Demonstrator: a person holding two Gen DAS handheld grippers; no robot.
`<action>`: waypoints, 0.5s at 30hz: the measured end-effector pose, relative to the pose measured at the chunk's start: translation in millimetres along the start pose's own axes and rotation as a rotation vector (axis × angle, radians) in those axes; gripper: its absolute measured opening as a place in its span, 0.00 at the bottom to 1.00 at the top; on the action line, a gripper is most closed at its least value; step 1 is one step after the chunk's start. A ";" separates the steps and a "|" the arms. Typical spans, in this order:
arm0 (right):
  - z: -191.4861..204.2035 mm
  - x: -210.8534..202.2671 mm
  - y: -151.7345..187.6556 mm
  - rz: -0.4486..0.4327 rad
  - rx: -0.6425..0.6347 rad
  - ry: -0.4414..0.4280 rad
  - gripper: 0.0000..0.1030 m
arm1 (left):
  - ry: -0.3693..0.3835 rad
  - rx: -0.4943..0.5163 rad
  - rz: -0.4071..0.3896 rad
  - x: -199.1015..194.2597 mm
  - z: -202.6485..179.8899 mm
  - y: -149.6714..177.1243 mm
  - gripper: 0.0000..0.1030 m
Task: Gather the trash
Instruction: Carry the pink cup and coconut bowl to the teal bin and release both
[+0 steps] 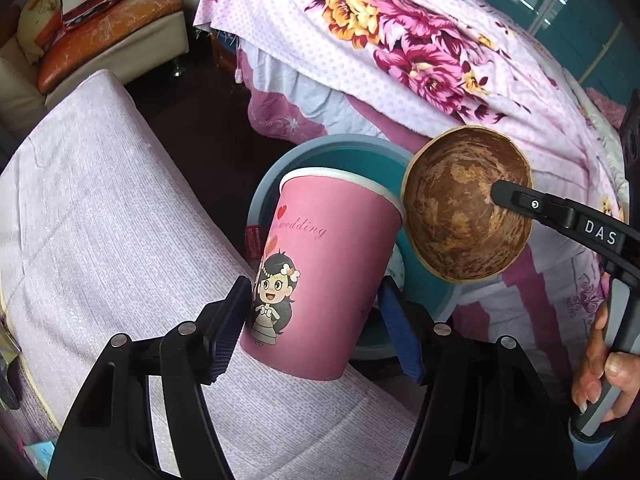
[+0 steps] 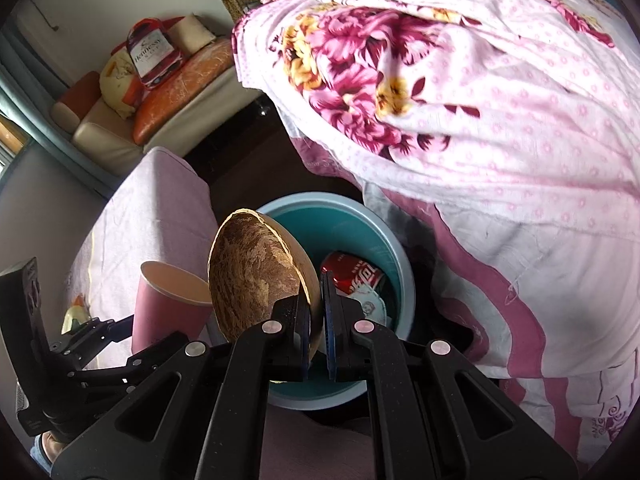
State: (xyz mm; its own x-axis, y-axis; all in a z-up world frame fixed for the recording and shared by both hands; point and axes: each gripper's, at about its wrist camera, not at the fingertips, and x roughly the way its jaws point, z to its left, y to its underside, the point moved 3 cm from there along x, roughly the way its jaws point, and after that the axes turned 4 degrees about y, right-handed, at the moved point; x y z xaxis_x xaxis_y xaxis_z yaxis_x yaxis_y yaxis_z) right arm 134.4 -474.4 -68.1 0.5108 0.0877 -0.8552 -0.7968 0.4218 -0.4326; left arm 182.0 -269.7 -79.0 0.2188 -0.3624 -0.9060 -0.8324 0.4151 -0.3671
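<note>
Dark floor [image 2: 224,160] between furniture. Cream sofa [image 1: 132,40] with orange cushions [image 2: 184,84] against pale wall [image 2: 92,4]. Floral pink bedspread [image 1: 400,40] draped at right. Teal window frames [image 1: 560,12] behind.

Soft daylight fills both views, brightest on the floral bedspread [image 2: 480,128], which washes out toward white in the right wrist view. The floor [image 1: 192,128] between the furniture lies in deep shadow. Strong fisheye bending curves the edges, and the corners vignette to black. Focus stays fairly sharp throughout.
</note>
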 end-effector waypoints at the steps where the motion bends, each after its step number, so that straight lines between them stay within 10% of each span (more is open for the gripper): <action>1: -0.7 1.0 1.1 0.004 0.001 0.001 0.06 | 0.001 -0.001 0.001 0.2 0.3 0.0 0.66; 15: 10.6 14.9 5.1 0.038 -0.032 0.028 0.06 | 0.007 -0.027 -0.001 -8.6 8.3 12.7 0.78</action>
State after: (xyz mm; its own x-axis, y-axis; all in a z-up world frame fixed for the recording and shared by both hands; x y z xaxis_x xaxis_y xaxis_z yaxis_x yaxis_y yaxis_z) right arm 141.4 -461.3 -79.9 0.4707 0.0774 -0.8789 -0.8258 0.3893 -0.4080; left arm 173.7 -254.4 -77.7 0.2162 -0.3687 -0.9040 -0.8459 0.3916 -0.3621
